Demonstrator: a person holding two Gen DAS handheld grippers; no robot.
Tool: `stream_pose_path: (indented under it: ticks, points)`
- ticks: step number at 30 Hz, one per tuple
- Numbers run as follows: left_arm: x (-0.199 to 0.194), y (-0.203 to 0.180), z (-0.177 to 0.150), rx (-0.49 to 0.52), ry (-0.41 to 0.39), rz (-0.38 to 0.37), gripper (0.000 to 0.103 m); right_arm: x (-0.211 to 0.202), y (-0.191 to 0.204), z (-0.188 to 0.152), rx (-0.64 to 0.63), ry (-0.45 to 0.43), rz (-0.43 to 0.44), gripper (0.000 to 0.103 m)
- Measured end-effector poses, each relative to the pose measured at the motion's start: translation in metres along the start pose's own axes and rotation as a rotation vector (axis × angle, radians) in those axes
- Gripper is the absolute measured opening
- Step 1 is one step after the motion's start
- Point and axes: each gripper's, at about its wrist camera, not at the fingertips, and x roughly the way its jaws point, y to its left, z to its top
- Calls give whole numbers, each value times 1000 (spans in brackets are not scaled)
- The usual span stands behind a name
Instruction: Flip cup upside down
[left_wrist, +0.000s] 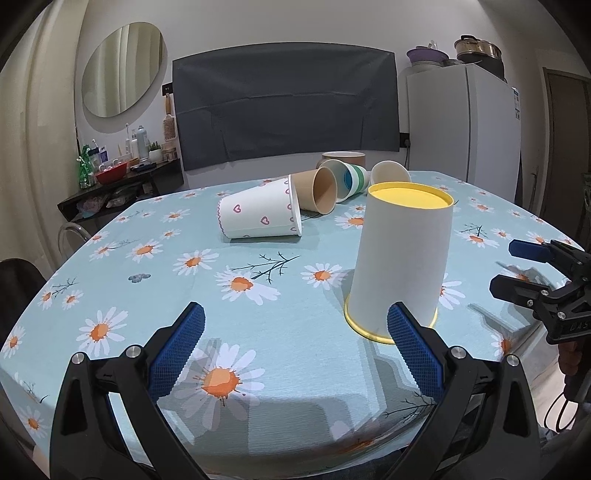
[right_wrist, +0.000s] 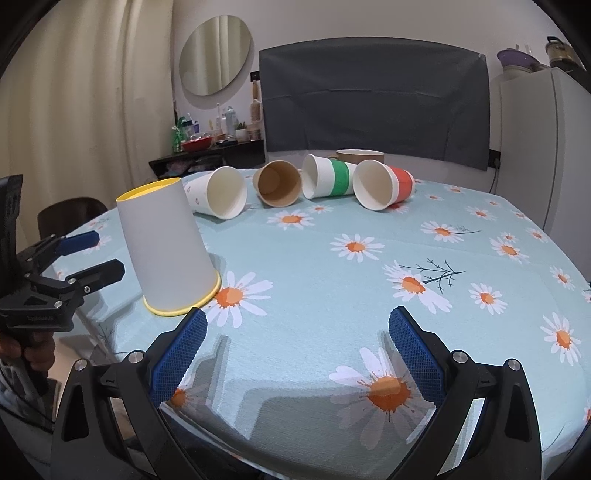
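The yellow-rimmed paper cup (left_wrist: 400, 258) is already set rim-down, both grippers (left_wrist: 295, 347) (right_wrist: 295, 347) are held open and empty, so a lying cup is probably to be grasped next.

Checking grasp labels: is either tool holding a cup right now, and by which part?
Nothing is held. The left tool and right tool are both open and empty; the yellow-rimmed cup stands upside down, untouched.

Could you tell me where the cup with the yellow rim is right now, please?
The yellow-rimmed cup stands upside down on the tablecloth, nearest the cameras and ahead of the row of tipped cups. It sits right of the open left gripper and left of the open right gripper.
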Motion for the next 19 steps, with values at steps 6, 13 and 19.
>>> stream_pose_path:
  ticks: [6, 13, 19]
  points:
    - [0, 2, -1, -8, 3, -4, 97, 3, 1, -1, -4, 9, -1, 95]
    - [-1, 3, -1, -21, 2, -6, 97, 4, 1, 0, -12, 6, 17, 95]
    - [-2, 2, -2, -10, 6, -20, 97, 3, 3, 0, -26, 4, 20, 95]
